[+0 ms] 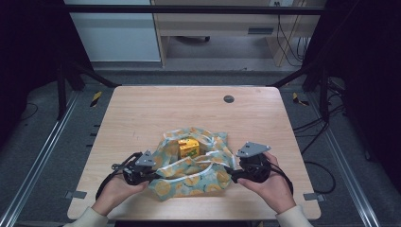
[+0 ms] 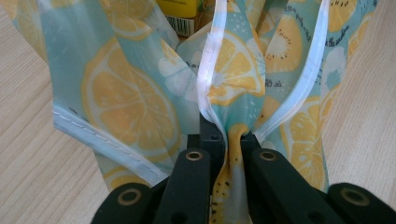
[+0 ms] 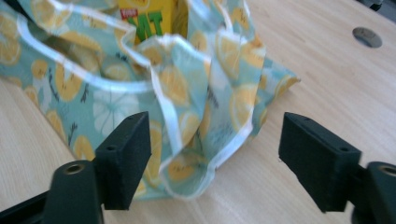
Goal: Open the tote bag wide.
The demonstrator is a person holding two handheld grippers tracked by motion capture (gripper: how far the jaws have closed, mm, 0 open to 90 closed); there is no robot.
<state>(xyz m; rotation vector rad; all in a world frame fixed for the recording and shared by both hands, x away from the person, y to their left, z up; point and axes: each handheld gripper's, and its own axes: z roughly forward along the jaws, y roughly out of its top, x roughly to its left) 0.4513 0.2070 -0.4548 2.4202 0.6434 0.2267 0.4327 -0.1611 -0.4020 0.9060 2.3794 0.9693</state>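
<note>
Cloth (image 2: 126,93) edge in left hand-held gripper (image 2: 227,135)

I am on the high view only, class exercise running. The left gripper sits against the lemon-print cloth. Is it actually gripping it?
Observer: Yes. In the left gripper view the left gripper is shut on a bunched fold of the cloth.
Operator: And the right gripper?
Observer: The right gripper is open, jaws wide apart, with a white-edged corner of the cloth lying between them, not pinched.
Operator: Anything readable on the yellow box?
Observer: The left gripper view shows a barcode on the yellow box.
</note>
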